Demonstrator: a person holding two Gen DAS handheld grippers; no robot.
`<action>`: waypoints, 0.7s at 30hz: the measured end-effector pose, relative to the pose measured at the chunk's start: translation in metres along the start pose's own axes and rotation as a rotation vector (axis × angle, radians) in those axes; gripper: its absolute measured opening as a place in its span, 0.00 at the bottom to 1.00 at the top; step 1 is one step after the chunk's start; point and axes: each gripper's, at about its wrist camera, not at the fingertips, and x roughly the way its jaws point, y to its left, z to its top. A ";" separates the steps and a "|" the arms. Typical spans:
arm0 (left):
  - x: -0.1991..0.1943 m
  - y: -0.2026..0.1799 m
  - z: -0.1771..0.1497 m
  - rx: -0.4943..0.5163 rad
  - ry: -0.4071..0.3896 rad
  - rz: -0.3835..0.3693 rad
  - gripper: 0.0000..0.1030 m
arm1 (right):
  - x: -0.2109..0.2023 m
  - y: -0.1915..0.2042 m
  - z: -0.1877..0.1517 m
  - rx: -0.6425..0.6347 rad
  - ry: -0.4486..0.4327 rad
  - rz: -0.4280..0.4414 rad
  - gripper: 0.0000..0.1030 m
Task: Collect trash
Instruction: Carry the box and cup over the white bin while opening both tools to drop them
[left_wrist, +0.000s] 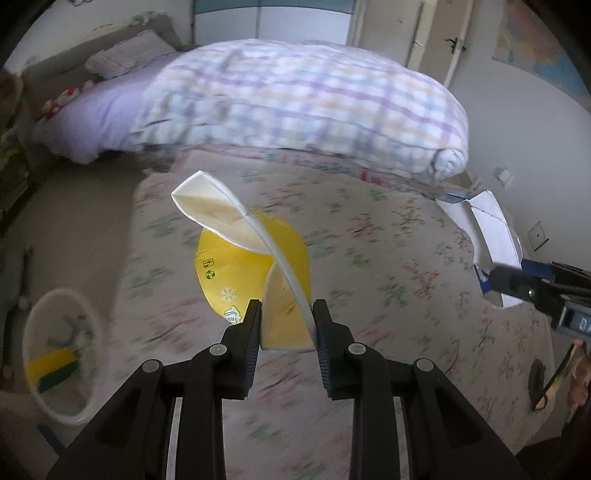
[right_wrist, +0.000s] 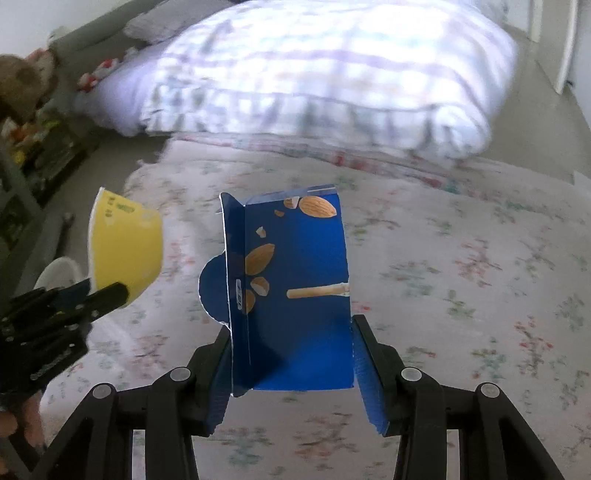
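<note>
My left gripper (left_wrist: 286, 325) clamps a yellow wrapper (left_wrist: 255, 266) above the flowered bedspread (left_wrist: 388, 258). My right gripper (right_wrist: 291, 354) pinches a blue almond carton (right_wrist: 295, 295) over the bed's middle. A white bin (left_wrist: 61, 354) stands off the bed's left edge.

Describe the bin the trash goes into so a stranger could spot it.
Start at the floral bedspread, then look off its left edge to the floor. There stands a round white bin. It already holds yellow and green scraps, unlike anything nearby.
</note>
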 end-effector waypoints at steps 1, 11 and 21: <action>-0.008 0.013 -0.004 -0.012 -0.003 0.011 0.28 | 0.001 0.005 0.000 -0.007 0.001 0.005 0.49; -0.055 0.118 -0.034 -0.147 -0.025 0.100 0.28 | 0.024 0.081 0.001 -0.114 0.025 0.059 0.49; -0.056 0.194 -0.059 -0.302 -0.010 0.147 0.29 | 0.058 0.141 0.006 -0.171 0.061 0.096 0.50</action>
